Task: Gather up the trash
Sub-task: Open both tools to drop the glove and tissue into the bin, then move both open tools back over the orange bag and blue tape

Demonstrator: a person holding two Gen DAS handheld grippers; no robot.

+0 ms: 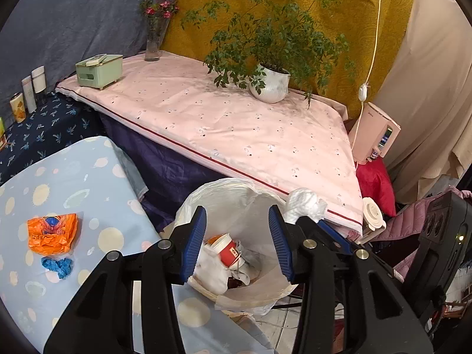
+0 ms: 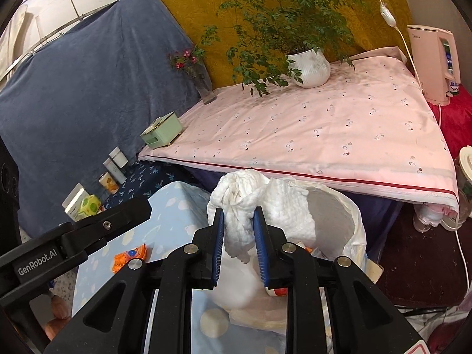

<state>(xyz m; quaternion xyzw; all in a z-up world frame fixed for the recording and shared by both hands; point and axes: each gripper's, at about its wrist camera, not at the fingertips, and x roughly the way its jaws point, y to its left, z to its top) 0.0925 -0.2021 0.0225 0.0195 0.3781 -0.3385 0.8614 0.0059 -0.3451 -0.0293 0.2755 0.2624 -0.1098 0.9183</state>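
My right gripper [image 2: 237, 224] is shut on a crumpled white tissue wad [image 2: 250, 203] and holds it over the rim of the trash bin lined with a white plastic bag [image 2: 351, 221]. The wad also shows in the left wrist view [image 1: 305, 205], beside the bin's rim [image 1: 224, 185]. My left gripper [image 1: 237, 230] is open and empty above the bin, which holds a red paper cup [image 1: 228, 250] and crumpled paper. An orange wrapper [image 1: 53, 233] and a blue scrap [image 1: 57, 265] lie on the light-blue table [image 1: 88, 177] to the left.
A pink-covered table [image 1: 236, 129] stands behind the bin with a potted plant [image 1: 270, 84], a green box [image 1: 98, 70] and a flower vase [image 1: 153, 41]. A pink appliance [image 1: 377, 132] and its cord are at right. Bottles [image 1: 29, 94] stand at far left.
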